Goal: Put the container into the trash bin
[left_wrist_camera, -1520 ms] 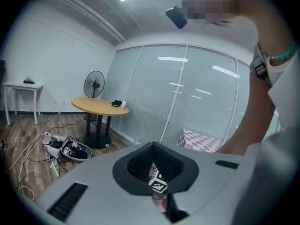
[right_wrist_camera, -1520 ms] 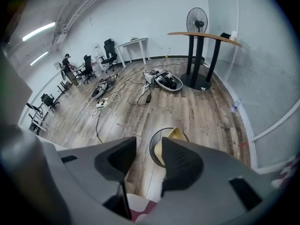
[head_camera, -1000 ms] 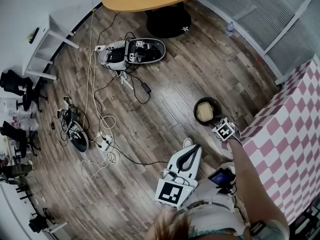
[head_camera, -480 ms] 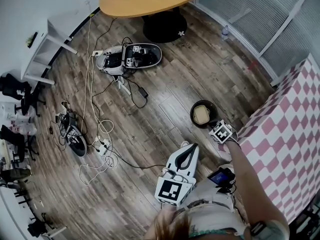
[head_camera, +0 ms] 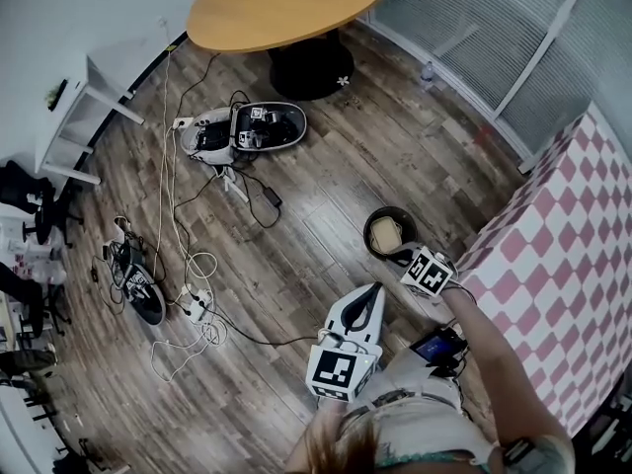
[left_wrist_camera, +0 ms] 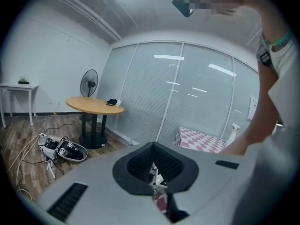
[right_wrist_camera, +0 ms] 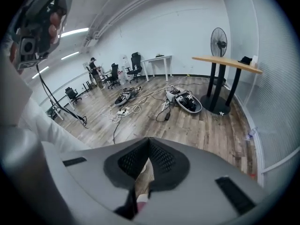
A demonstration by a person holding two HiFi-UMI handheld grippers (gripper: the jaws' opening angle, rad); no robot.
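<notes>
**While the container sits in the trash bin, both your grippers are closed and empty**

As you look down in the head view, the far left holds a white side table (head_camera: 71, 95) against the wall. Loose cables (head_camera: 200, 263) trail over the wood floor (head_camera: 415, 156) beside it. Further right an open case (head_camera: 245, 128) lies on the floor, near the foot of the round wooden table (head_camera: 281, 3) at the top edge.

Your left gripper (head_camera: 374, 288) hangs low in the middle of the view, well short of the bin. Its jaws meet at the tip with nothing between them, and its own view shows the same (left_wrist_camera: 152, 145). That view looks out past the jaws at the wooden table and a glass partition (left_wrist_camera: 154, 88).

Just up and to the right of it stands the dark round trash bin (head_camera: 369, 227). The container (head_camera: 385, 233), a pale tan piece, lies inside it, apart from either gripper.

Your right gripper (head_camera: 403, 256) is at the bin's lower right rim, its marker cube just behind. In its own view (right_wrist_camera: 148, 140) the jaws are drawn fully together and grip nothing; bare floor lies beyond them.

At the far right a pink and white checkered cloth (head_camera: 563, 255) covers a surface, with the glass partition above it.
</notes>
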